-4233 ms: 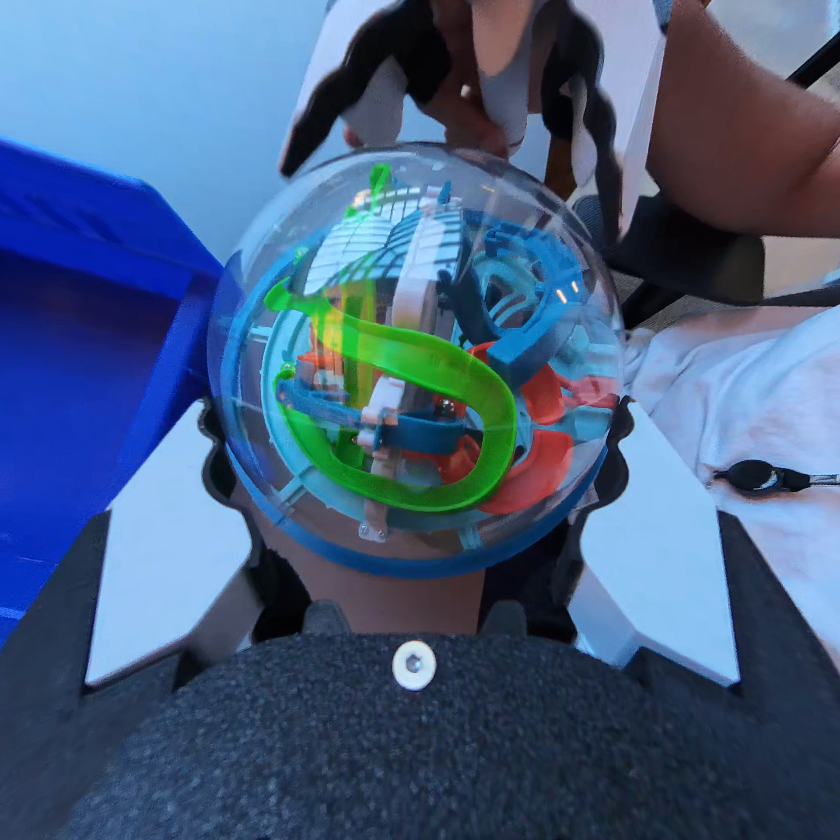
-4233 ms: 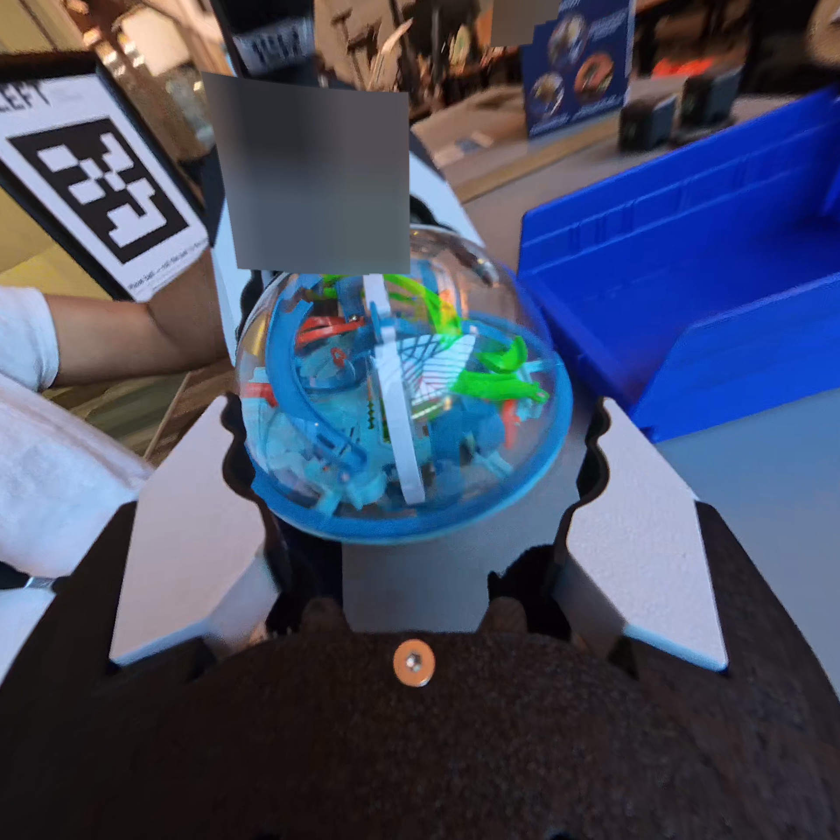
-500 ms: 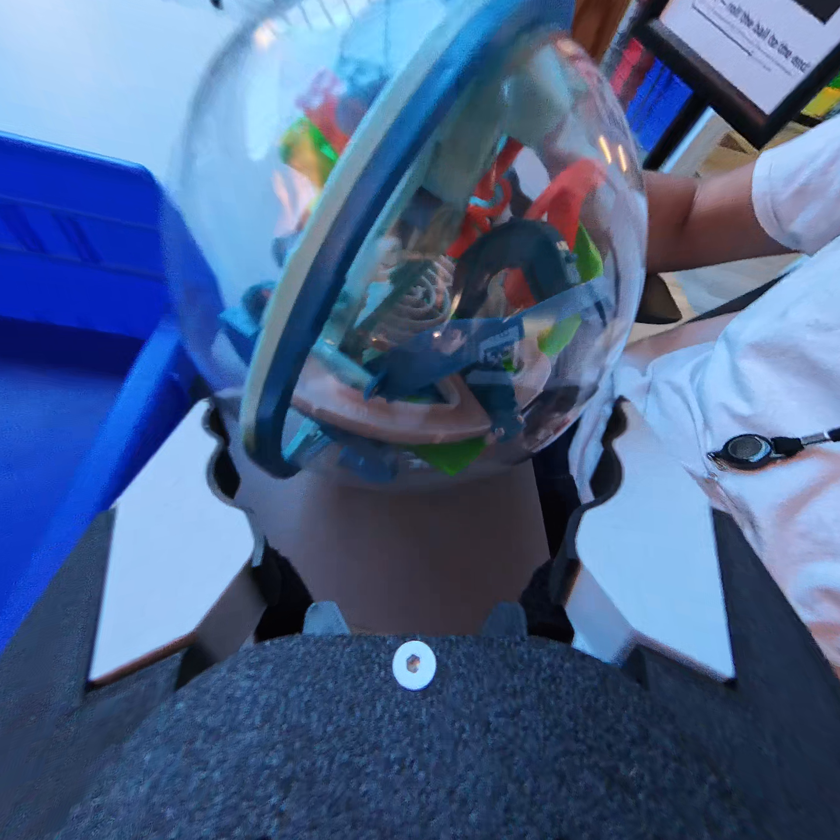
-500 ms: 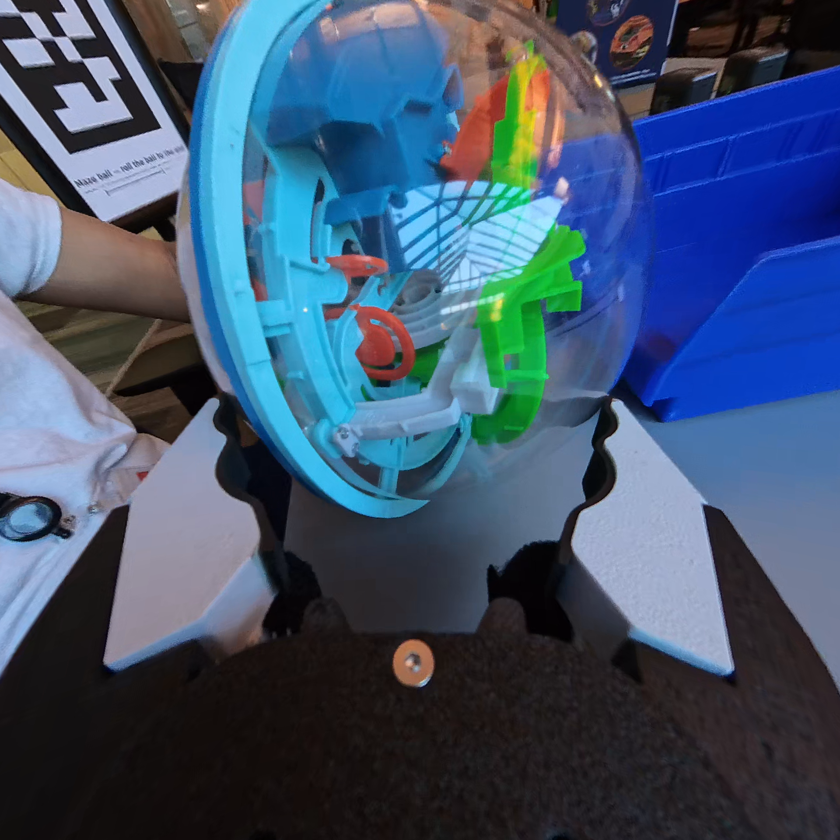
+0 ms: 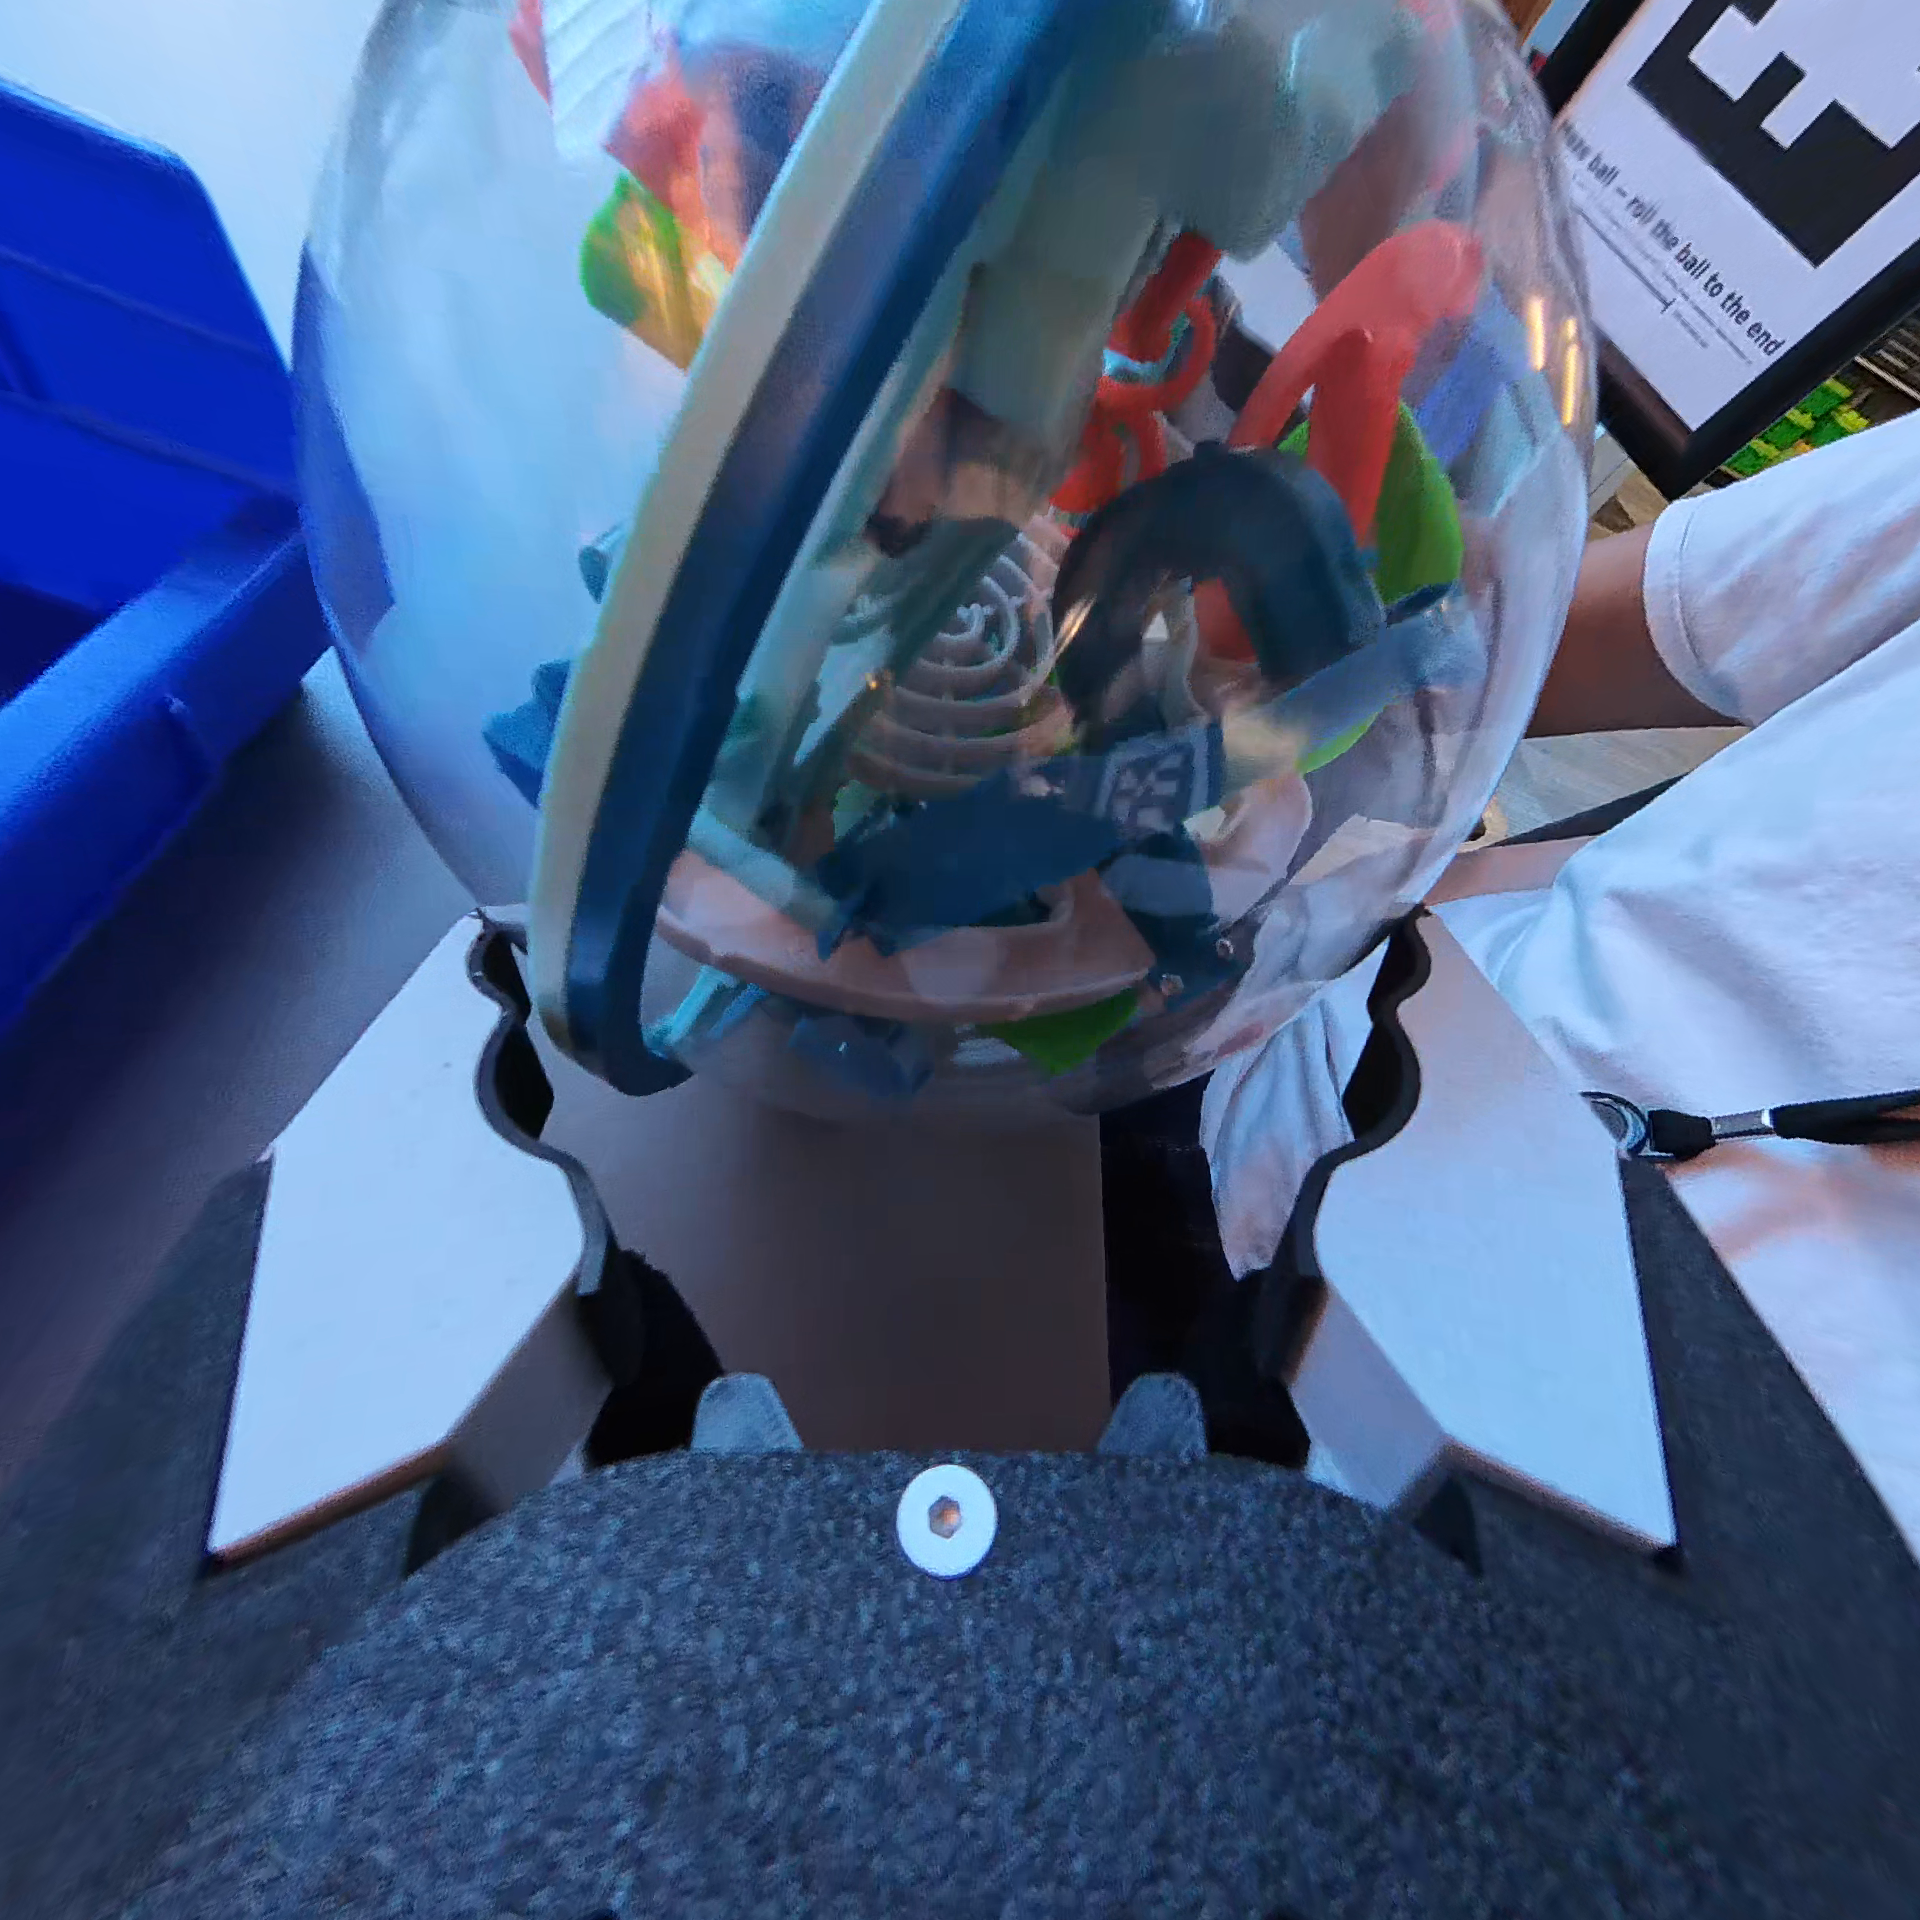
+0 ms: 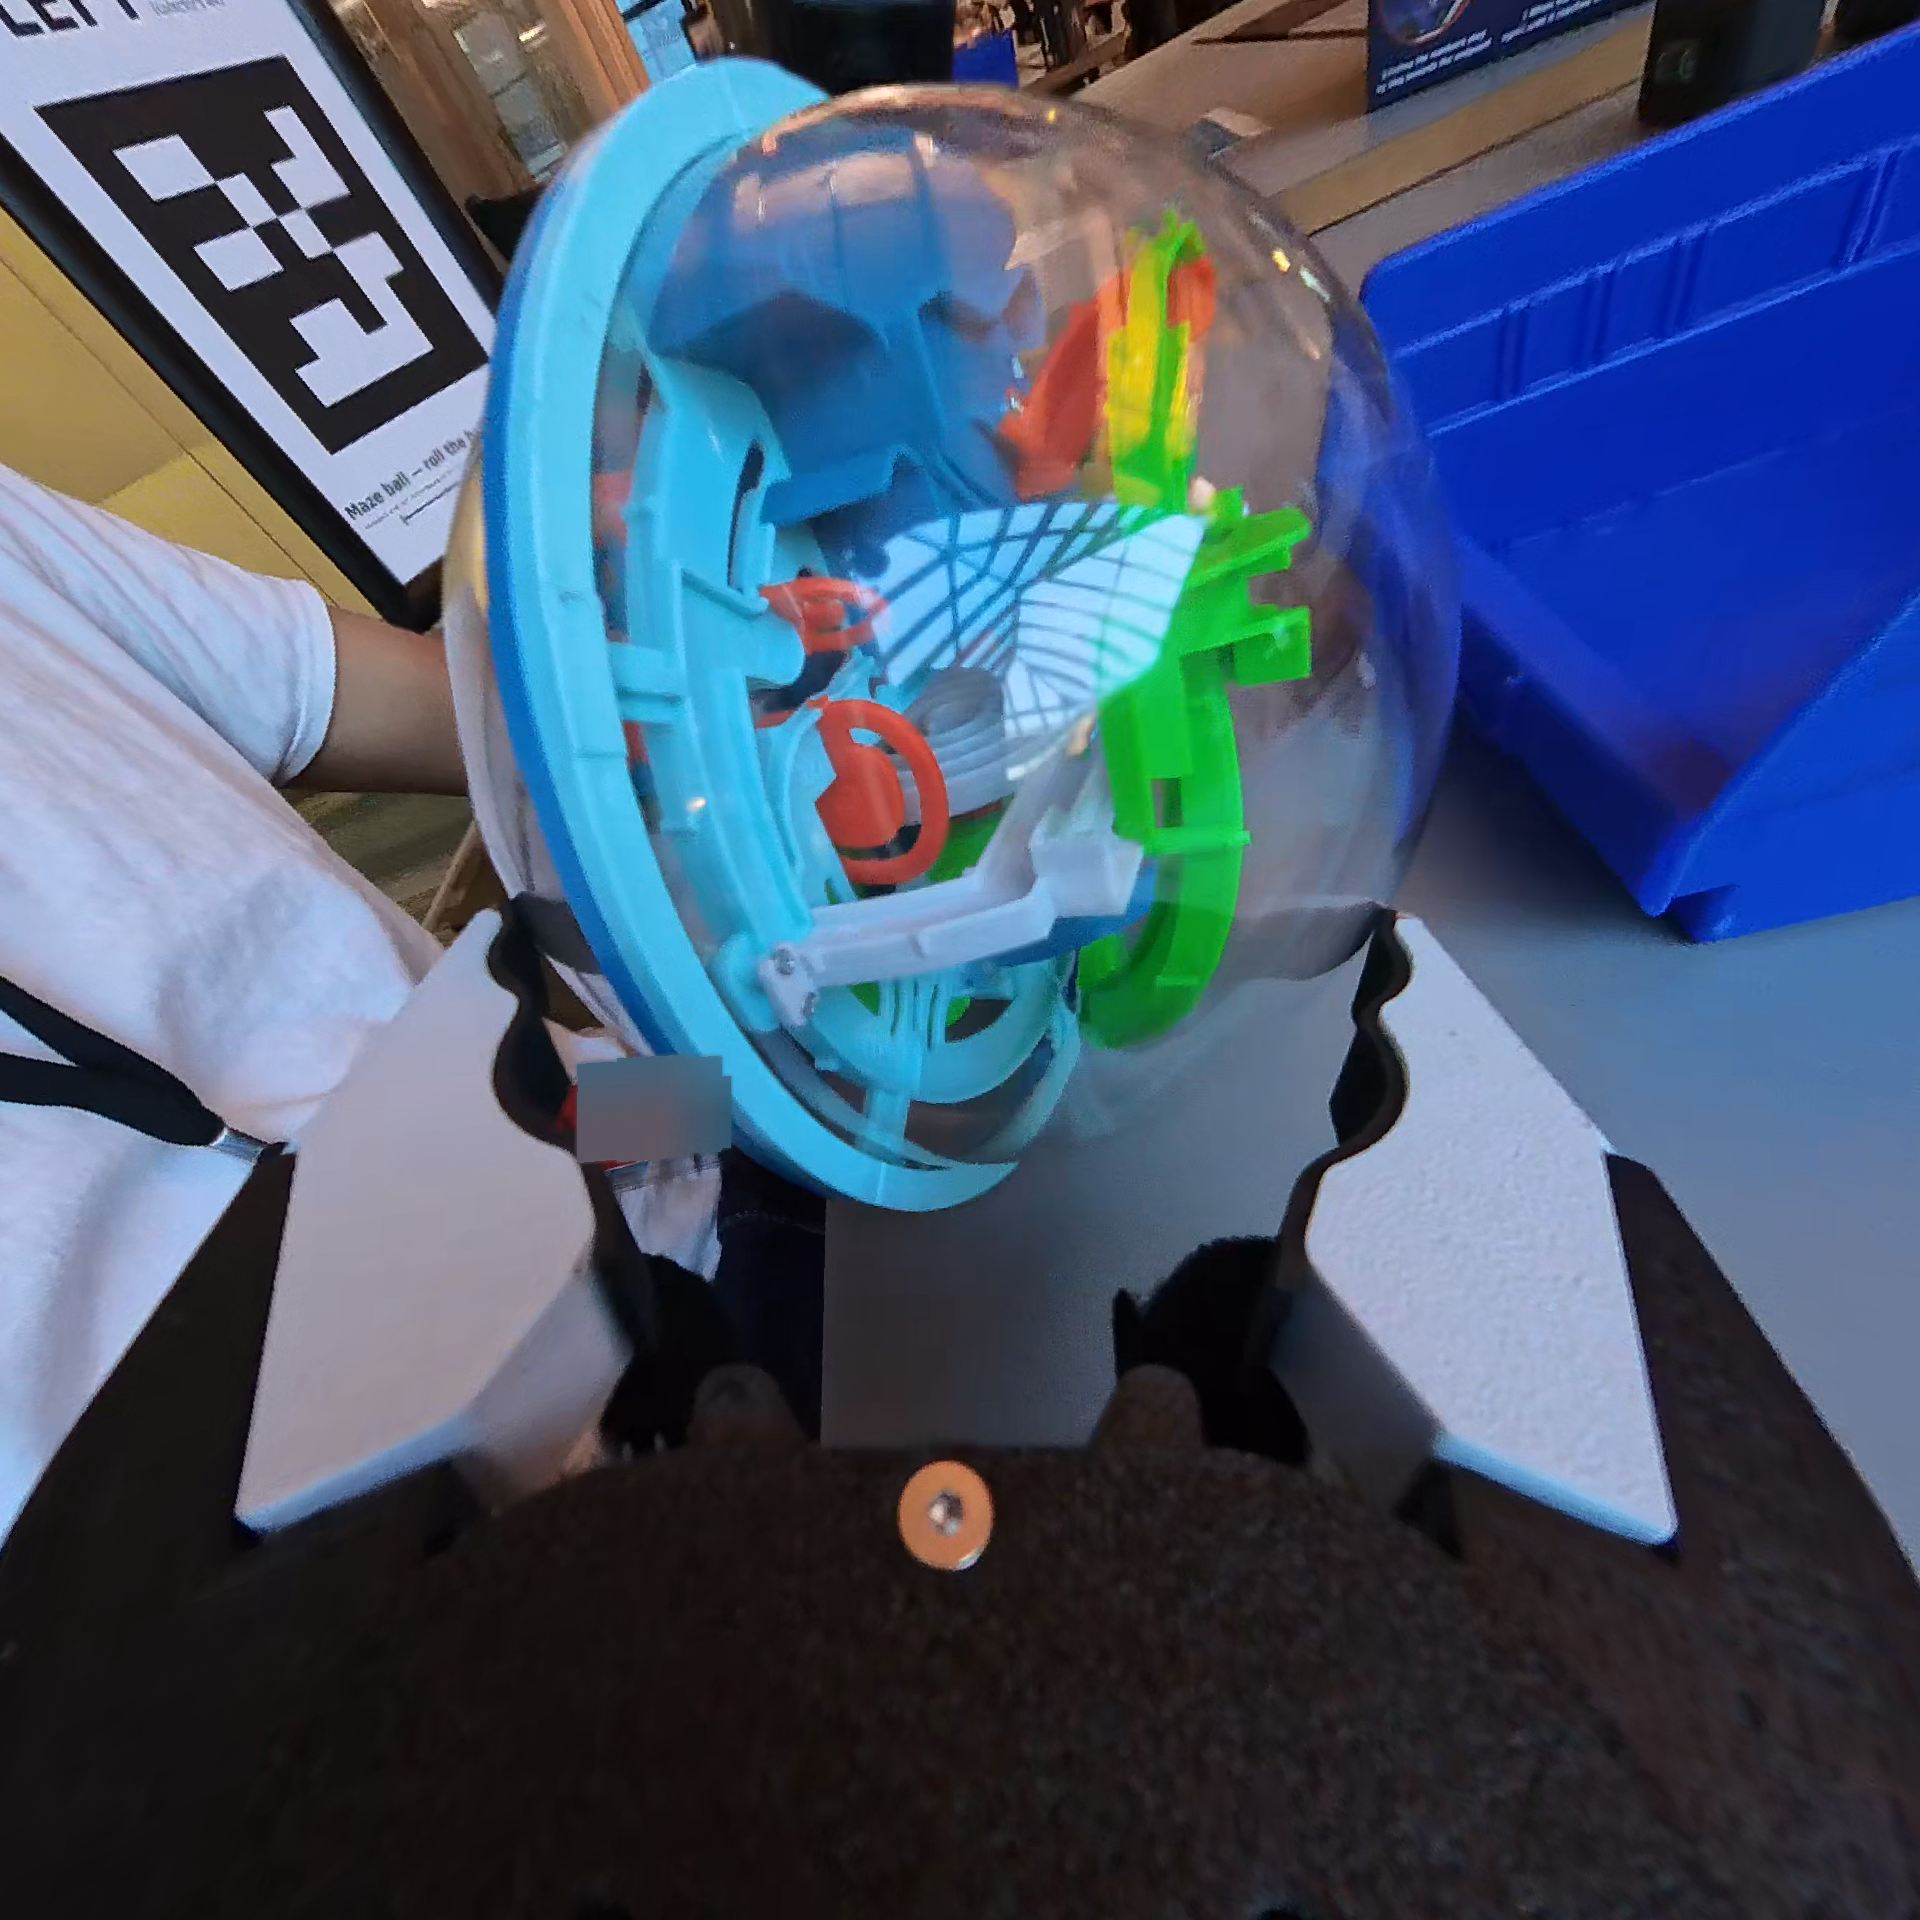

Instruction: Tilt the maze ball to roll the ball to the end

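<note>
Maze ball: a clear plastic sphere with blue, green, orange and white tracks inside, held up off the grey table. Its blue rim ring stands close to upright, leaning slightly, so the ball is tilted far over onto its side.

Grip: the left gripper and the right gripper meet the ball from opposite sides. In each wrist view the two fingers are spread wide, with the lower curve of the sphere seated between the tips. The left fingers appear to touch the shell at both tips. For the right fingers contact looks likely, but motion blur leaves this uncertain. Neither pair is closed down; each cradles the ball more than it pinches it.

Progress: tilting is under way. The small rolling ball inside cannot be picked out in either view, so its position along the track, and the distance left to the end, cannot be read. Judged from this, the task is mid-course and no finish is shown.

Containers: a blue bin rests on the table beside the maze ball, on the side away from the person. Its visible interior shows nothing inside.

Surroundings: a framed sign with a black-and-white marker stands behind the maze ball, and the person's white shirt lies close beside it.
</note>
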`<state>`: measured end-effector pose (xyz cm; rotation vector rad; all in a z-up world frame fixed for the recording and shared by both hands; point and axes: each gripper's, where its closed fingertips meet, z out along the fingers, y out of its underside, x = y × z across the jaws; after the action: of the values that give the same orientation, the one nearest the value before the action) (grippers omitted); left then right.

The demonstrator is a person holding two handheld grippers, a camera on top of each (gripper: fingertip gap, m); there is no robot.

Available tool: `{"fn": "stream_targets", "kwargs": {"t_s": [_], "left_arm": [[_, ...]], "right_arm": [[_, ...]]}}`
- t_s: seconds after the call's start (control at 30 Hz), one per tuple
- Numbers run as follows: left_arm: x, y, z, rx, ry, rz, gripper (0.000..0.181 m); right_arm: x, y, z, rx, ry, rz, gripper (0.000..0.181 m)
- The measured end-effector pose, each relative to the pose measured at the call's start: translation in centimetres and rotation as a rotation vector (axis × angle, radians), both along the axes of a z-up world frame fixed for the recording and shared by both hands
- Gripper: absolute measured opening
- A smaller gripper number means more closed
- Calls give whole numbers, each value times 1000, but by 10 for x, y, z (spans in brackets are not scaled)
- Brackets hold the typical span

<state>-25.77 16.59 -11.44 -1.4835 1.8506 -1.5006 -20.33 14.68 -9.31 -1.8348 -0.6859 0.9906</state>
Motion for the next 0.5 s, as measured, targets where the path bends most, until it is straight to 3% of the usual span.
{"fn": "stream_targets", "kwargs": {"t_s": [0.17, 0.5], "left_arm": [[2, -8, 1, -5, -24, -17, 154], [2, -23, -8, -44, 43, -58, 153]], "right_arm": [[2, -1, 21, 52, 9, -34, 148], [3, -6, 33, 1, 4, -47, 148]]}}
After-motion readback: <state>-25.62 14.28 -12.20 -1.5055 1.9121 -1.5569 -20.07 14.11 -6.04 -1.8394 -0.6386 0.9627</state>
